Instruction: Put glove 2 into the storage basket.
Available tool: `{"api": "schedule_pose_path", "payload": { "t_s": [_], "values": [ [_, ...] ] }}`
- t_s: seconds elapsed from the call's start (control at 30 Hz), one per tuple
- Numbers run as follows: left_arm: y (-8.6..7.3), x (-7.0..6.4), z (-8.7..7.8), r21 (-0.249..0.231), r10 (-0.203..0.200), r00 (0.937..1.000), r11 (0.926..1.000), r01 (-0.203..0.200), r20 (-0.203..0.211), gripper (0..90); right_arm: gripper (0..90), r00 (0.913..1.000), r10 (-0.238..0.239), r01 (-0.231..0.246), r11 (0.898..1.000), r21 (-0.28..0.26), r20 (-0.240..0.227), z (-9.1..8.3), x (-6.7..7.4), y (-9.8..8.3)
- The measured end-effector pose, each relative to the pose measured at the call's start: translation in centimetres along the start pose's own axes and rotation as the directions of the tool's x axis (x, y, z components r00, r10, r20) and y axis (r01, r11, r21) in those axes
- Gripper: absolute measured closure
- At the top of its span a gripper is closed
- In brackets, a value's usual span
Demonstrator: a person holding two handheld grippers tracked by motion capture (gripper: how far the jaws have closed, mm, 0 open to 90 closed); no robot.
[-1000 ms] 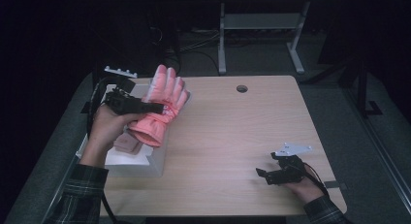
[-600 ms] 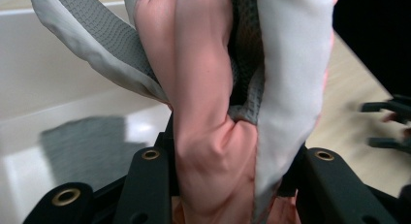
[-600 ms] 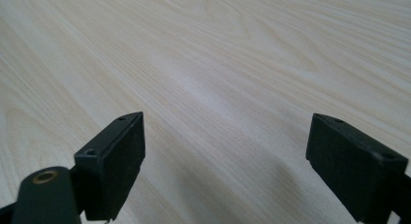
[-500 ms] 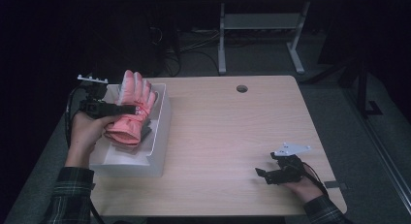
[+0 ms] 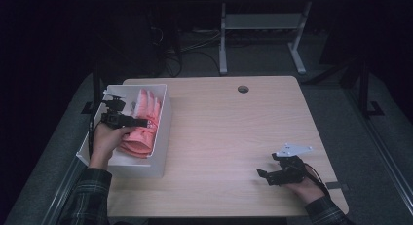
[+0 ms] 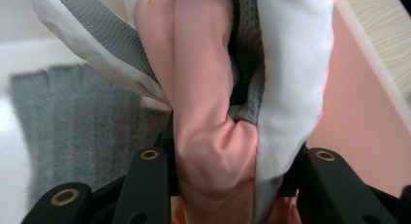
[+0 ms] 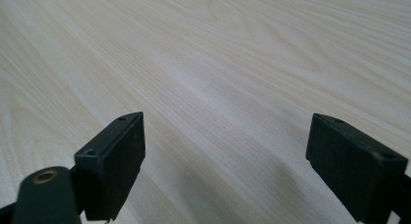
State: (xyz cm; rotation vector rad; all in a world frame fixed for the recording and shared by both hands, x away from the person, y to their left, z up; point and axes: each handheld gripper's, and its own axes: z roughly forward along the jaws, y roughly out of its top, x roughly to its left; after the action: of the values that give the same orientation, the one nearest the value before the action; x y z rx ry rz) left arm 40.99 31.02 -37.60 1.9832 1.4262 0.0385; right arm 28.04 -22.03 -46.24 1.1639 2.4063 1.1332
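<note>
left claw (image 5: pixel 139 121), wrist level inside the white bin (image 5: pixel 163 119), clamps the pink glove (image 5: pixel 145 119); right claw (image 5: pixel 265 176) rests open.

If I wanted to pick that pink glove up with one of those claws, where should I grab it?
Probably at the bunched middle, coming from above. The glove lies in the white bin, whose walls block a sideways approach. The left claw is shut on a thick fold of the soft fabric there, which squeezes easily between the jaws.
</note>
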Motion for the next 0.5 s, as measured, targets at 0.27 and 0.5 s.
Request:
{"api": "schedule_pose_path", "payload": {
  "t_s": [0.27, 0.5],
  "values": [
    [-1.3, 1.2, 2.6, 0.046, -0.046, 0.9985, 0.9979, 0.045, 0.031, 57.3, 13.7, 1.0, -0.001, 0.001, 1.0, -0.001, -0.003, 0.0, 0.0, 0.0],
    [-1.6, 1.6, 3.1, 0.041, -0.043, 0.9981, 0.9983, 0.041, 0.044, 42.2, 13.8, 1.0, -0.002, 0.002, 1.0, 0.003, -0.007, 0.1, 0.1, 0.0]
  ]
}}
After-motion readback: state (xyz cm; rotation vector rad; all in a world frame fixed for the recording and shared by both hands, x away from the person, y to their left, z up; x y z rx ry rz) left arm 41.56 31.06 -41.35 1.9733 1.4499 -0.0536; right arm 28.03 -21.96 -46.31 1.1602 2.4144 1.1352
